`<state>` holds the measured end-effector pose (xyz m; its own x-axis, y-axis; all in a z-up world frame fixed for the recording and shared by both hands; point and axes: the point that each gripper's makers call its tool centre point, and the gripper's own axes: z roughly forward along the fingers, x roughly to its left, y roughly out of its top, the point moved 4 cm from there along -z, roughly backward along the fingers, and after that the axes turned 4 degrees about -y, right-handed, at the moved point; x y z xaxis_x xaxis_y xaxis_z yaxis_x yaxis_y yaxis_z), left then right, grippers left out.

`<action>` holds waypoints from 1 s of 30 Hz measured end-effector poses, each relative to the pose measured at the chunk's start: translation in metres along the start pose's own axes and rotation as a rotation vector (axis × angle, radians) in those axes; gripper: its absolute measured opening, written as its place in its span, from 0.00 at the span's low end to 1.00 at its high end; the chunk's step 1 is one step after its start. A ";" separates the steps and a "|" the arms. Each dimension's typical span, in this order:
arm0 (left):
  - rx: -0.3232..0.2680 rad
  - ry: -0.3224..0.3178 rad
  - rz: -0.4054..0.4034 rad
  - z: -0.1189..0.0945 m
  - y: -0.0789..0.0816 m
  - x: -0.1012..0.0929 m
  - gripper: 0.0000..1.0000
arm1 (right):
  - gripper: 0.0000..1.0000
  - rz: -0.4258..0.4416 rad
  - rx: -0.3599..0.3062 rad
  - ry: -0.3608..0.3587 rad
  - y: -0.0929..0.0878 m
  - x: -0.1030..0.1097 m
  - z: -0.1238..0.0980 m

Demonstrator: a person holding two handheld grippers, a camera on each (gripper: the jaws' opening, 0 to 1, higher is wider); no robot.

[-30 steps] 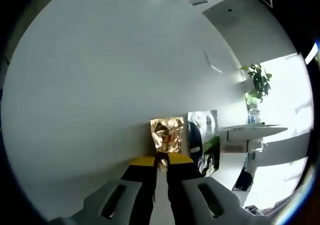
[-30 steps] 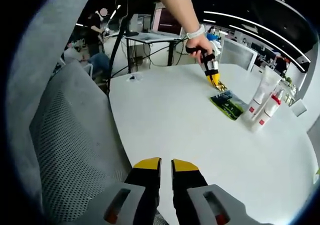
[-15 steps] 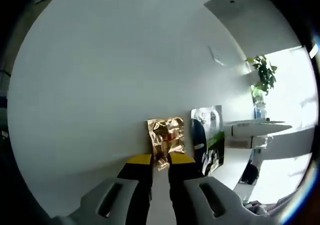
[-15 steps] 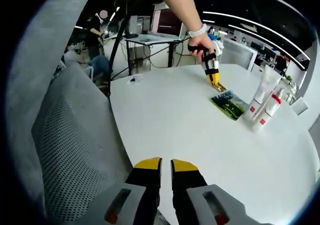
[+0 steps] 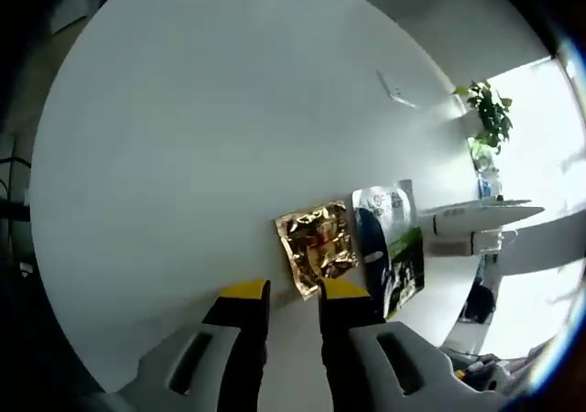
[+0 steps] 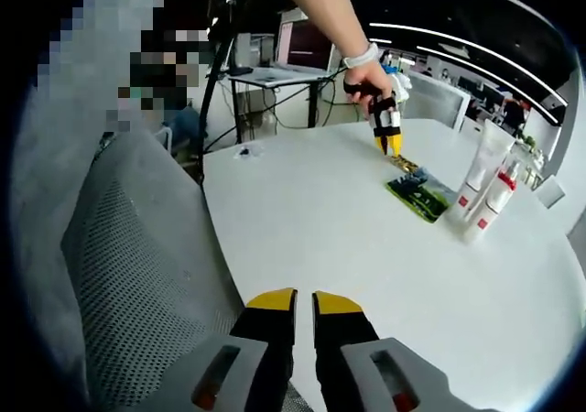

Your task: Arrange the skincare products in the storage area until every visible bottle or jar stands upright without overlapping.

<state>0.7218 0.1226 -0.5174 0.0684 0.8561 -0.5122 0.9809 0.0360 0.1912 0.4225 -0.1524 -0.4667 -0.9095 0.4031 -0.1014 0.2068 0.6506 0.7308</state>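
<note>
Left gripper view: the left tool (image 5: 291, 291) is released, its jaws parted, just short of the gold sachet (image 5: 319, 247) lying flat on the white tabletop (image 5: 201, 119); a green sachet (image 5: 392, 247) lies at its 3 o'clock.

Right gripper view: the right tool (image 6: 294, 303) is clenched on nothing over the tabletop edge; two white tubes (image 6: 483, 192) stand upright at 2 o'clock.

No legible wording anywhere, print on the green sachet (image 5: 392, 247) beyond the fingertips too blurred, gold foil sachet (image 5: 318, 244) unreadable, red patches on white tubes (image 6: 483, 192) unreadable
</note>
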 end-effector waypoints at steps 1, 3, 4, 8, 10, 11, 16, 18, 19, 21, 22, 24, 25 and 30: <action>-0.002 0.003 0.012 -0.002 -0.002 -0.001 0.19 | 0.00 0.000 0.000 0.000 0.000 0.000 0.000; -0.012 -0.008 0.034 -0.007 -0.008 -0.005 0.19 | 0.00 0.000 -0.003 -0.001 0.000 0.000 0.000; -0.020 -0.016 0.054 -0.010 -0.009 -0.007 0.17 | 0.00 0.003 -0.005 0.000 0.001 0.000 -0.001; -0.115 0.004 0.207 -0.027 -0.014 -0.023 0.13 | 0.00 0.004 -0.020 0.003 0.003 0.000 -0.002; -0.182 -0.031 0.201 -0.034 -0.021 -0.036 0.21 | 0.00 0.002 -0.023 0.005 0.004 0.000 -0.002; -0.191 -0.042 0.185 -0.038 -0.028 -0.038 0.24 | 0.00 -0.001 -0.028 0.004 0.004 0.001 -0.003; -0.271 -0.045 0.206 -0.048 -0.060 -0.054 0.36 | 0.00 -0.002 -0.044 0.006 0.007 0.001 -0.004; -0.313 -0.057 0.193 -0.051 -0.079 -0.065 0.38 | 0.00 0.007 -0.054 0.005 0.008 0.000 -0.005; -0.325 -0.065 0.195 -0.052 -0.084 -0.069 0.38 | 0.00 0.011 -0.057 0.008 0.008 0.000 -0.005; -0.329 -0.070 0.207 -0.052 -0.100 -0.078 0.38 | 0.00 0.018 -0.062 0.018 0.009 0.001 -0.005; -0.312 -0.059 0.228 -0.052 -0.109 -0.080 0.39 | 0.00 0.013 -0.068 0.022 0.010 0.002 -0.005; -0.292 -0.003 0.254 -0.055 -0.120 -0.077 0.42 | 0.00 -0.007 -0.078 0.038 0.012 0.007 -0.006; -0.291 0.004 0.282 -0.058 -0.123 -0.078 0.41 | 0.00 -0.019 -0.077 0.045 0.012 0.009 -0.006; -0.350 0.008 0.278 -0.076 -0.141 -0.086 0.46 | 0.00 -0.019 -0.080 0.044 0.012 0.007 -0.007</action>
<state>0.5640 0.0832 -0.4367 0.3178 0.8620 -0.3950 0.8048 -0.0250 0.5930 0.4158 -0.1458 -0.4537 -0.9283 0.3613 -0.0876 0.1613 0.6038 0.7807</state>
